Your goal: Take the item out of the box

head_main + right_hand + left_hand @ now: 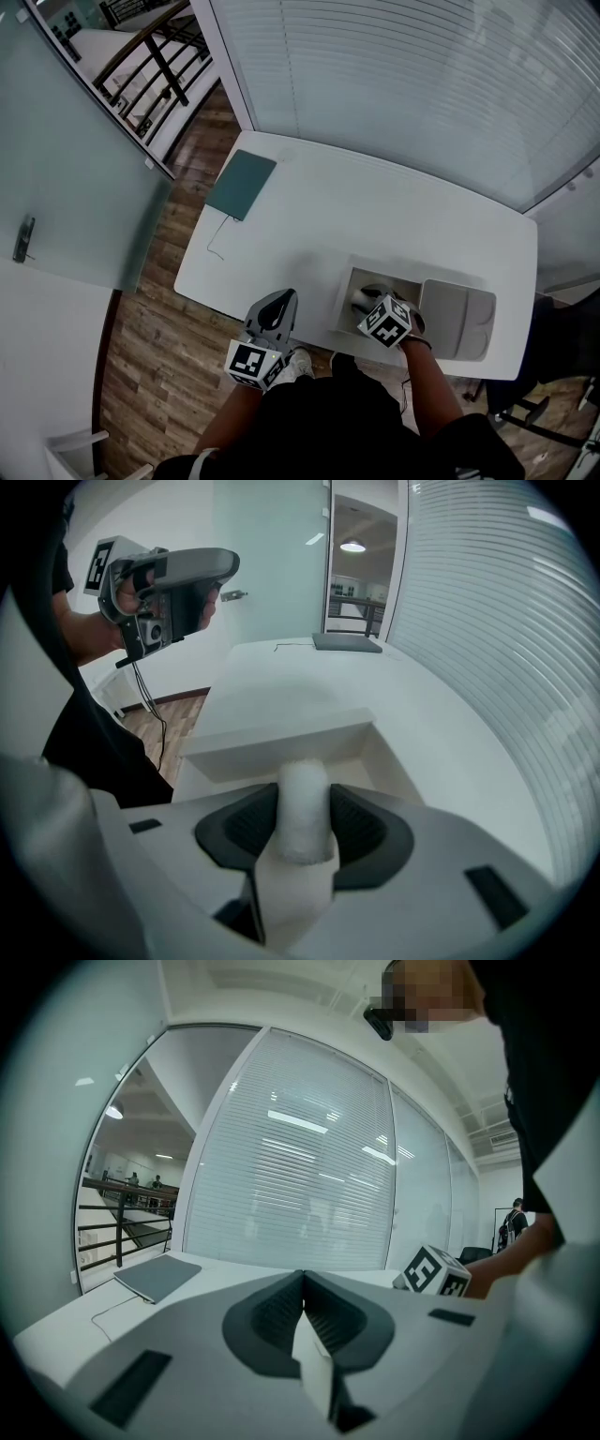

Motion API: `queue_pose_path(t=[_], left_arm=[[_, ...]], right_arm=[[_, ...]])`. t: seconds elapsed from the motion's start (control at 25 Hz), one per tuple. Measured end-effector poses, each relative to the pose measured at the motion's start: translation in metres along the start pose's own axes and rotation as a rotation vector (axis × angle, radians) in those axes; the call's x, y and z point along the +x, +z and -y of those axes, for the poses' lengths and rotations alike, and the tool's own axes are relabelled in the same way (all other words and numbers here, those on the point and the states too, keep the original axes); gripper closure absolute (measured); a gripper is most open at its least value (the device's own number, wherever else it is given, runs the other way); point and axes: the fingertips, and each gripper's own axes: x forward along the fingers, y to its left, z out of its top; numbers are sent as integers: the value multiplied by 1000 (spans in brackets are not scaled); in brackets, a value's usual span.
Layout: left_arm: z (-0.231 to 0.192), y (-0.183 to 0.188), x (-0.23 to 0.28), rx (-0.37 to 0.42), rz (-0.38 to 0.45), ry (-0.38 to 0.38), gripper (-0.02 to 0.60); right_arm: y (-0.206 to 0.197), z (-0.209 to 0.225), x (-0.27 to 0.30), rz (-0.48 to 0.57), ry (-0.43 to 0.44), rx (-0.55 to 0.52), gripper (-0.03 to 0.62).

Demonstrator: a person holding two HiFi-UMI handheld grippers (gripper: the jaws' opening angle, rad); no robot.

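Note:
An open white box (349, 281) stands at the table's front right, its lid (457, 319) lying just to the right. My right gripper (368, 302) reaches down into the box. In the right gripper view its jaws (305, 794) are shut on a white, soft-looking roll (304, 829), which stands up between the pads above the box's wall (281, 747). My left gripper (280, 300) hovers at the table's front edge, left of the box, and its pads meet with nothing between them (303, 1277).
A grey-green flat pad (241, 184) with a thin cable (217, 246) lies at the table's far left corner. Window blinds (403, 84) run behind the table. A glass door (66, 169) and wooden floor (150, 319) are to the left, a dark chair (553, 375) at the right.

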Motion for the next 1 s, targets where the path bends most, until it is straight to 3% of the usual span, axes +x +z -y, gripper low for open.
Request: queue_pose_path(t=[0.24, 0.52, 0.72, 1.0], left_arm=[[4, 3, 1, 1, 8, -18, 571], [11, 5, 5, 4, 16, -53, 571], [13, 7, 7, 5, 20, -70, 571], [18, 11, 9, 14, 28, -91, 571]], right_arm=[[16, 13, -18, 106, -48, 116, 419], [39, 37, -53, 286, -182, 174, 421], [74, 45, -93, 480, -277, 177, 421], [131, 37, -170, 822, -445, 65, 422]])
